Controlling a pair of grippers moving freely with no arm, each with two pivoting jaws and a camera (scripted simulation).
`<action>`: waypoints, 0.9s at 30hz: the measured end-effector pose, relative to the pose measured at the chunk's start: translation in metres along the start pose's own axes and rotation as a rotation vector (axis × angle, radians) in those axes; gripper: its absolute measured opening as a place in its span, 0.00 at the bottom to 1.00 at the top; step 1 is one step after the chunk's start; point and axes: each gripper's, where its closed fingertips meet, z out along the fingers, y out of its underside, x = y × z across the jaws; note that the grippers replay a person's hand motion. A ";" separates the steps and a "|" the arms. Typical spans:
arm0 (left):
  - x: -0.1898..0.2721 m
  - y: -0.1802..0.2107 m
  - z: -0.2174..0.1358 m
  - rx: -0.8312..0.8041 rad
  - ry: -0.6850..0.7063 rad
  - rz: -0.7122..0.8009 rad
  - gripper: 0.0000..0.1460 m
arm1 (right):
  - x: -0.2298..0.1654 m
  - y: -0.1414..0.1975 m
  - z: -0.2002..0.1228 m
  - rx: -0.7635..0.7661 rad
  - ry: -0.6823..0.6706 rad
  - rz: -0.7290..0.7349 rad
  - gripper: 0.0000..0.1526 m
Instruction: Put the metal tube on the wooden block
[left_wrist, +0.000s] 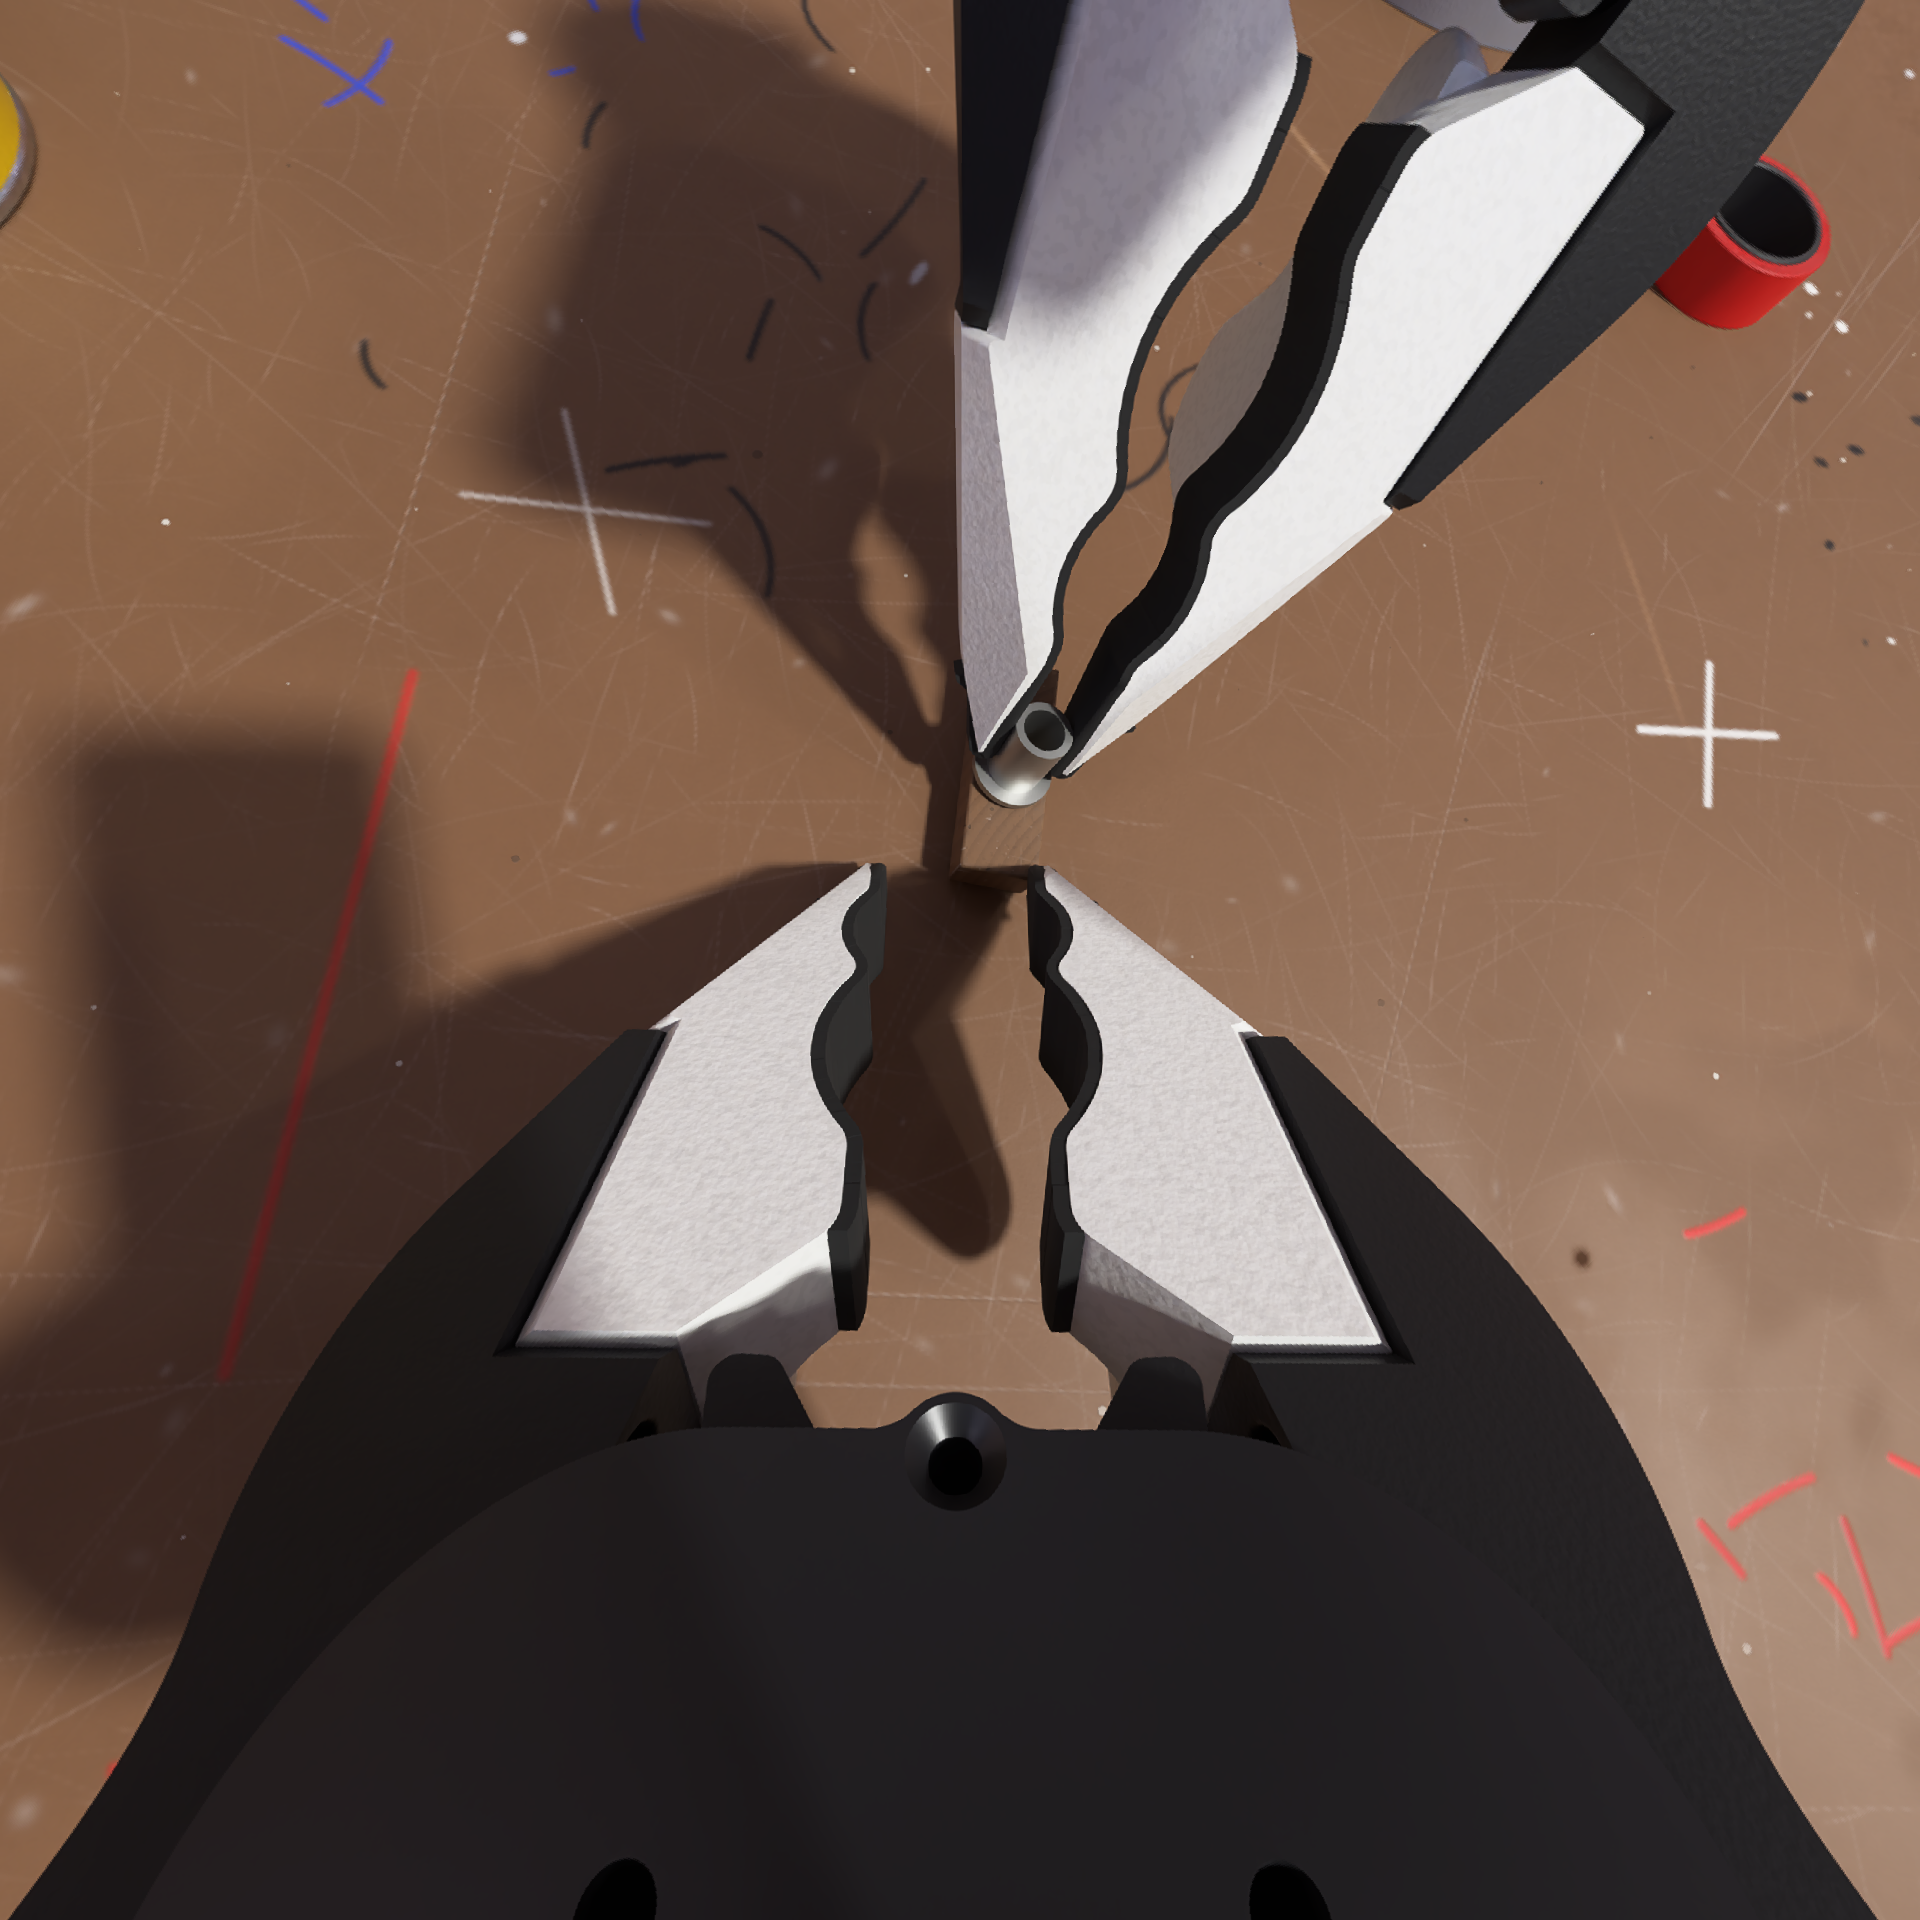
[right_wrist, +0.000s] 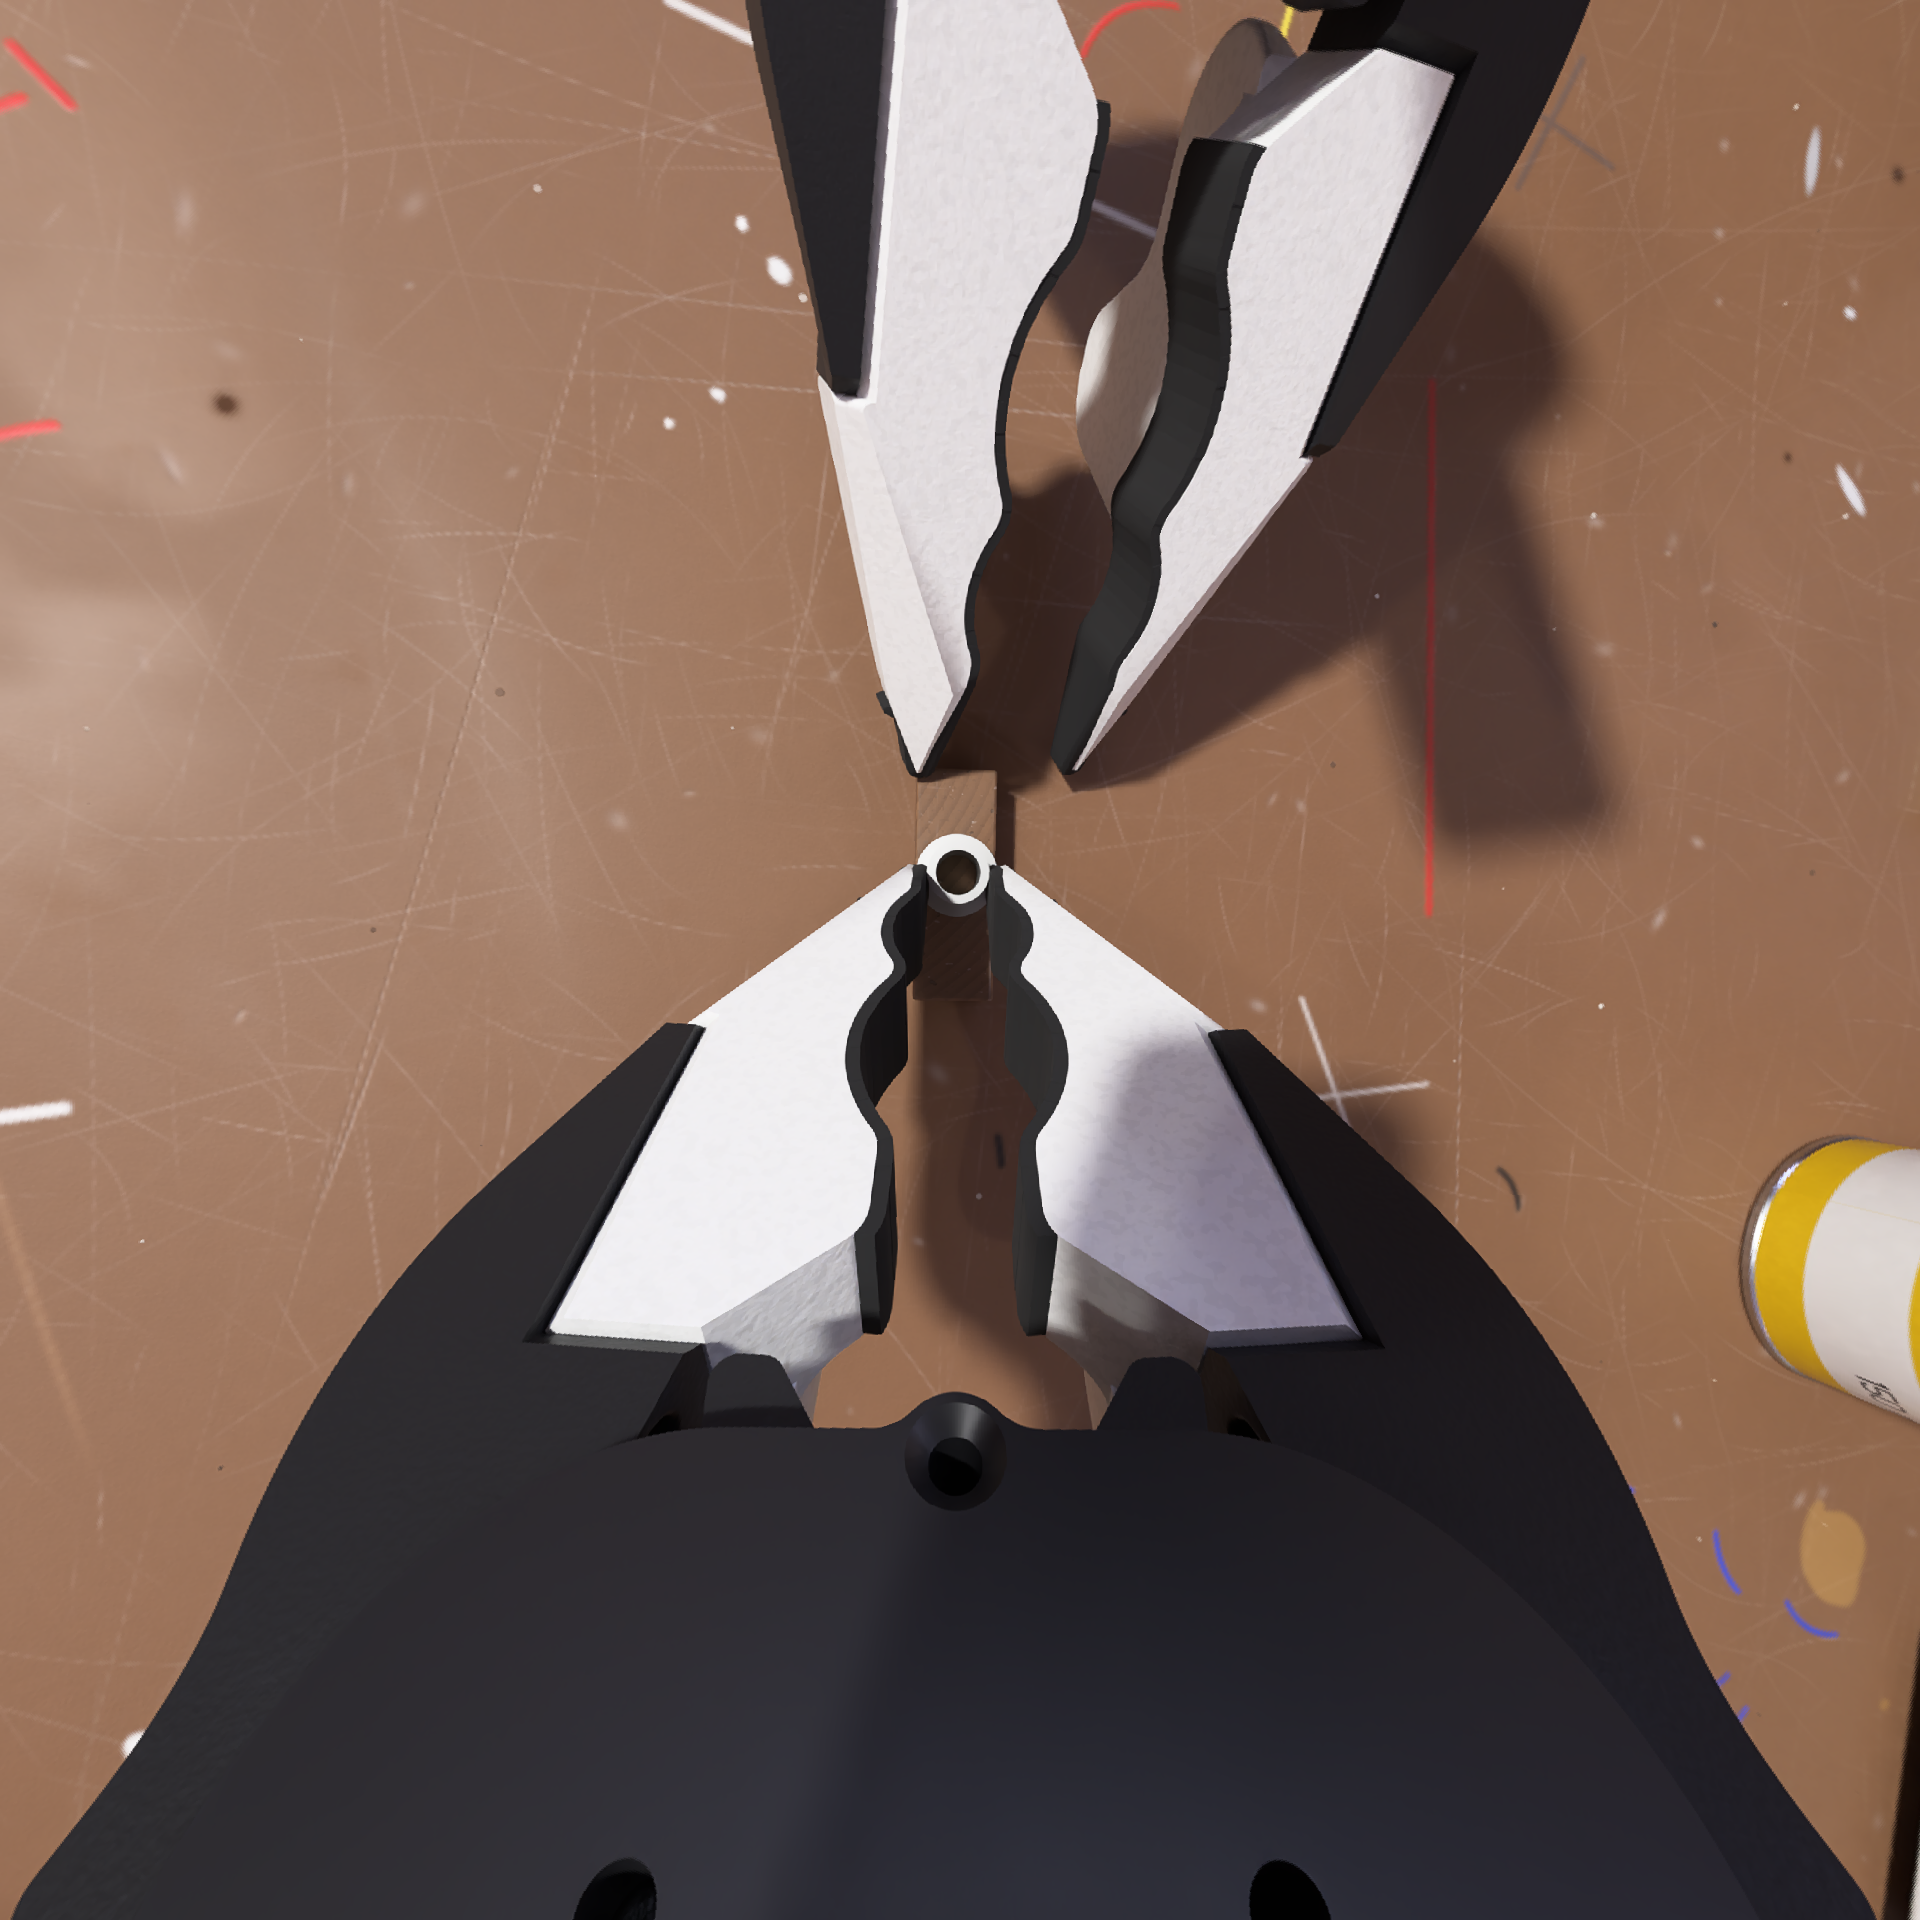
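Right hand-held gripper (right_wrist: 957, 883) pinches metal tube (right_wrist: 957, 873) upright (bore skyward).

Both cameras are looking steeply down along their own fingers at a scratched brown table (left_wrist: 312, 582), sitting close above it. They are facing each other: each view is showing the opposite gripper entering from the top of the frame. Both are sharing the centre patch, where a small wooden block (left_wrist: 1003, 836) and metal tube (right_wrist: 957, 873) are lying.
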 end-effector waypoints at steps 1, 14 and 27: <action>0.000 0.000 0.000 0.000 -0.001 0.001 0.18 | 0.000 0.000 0.000 -0.002 0.007 -0.005 0.07; -0.001 0.000 0.000 0.000 0.002 -0.002 0.18 | 0.002 0.001 0.000 -0.010 0.030 -0.018 0.07; -0.001 0.000 0.000 0.001 0.005 -0.010 0.17 | 0.004 -0.003 -0.005 0.037 0.038 0.015 0.19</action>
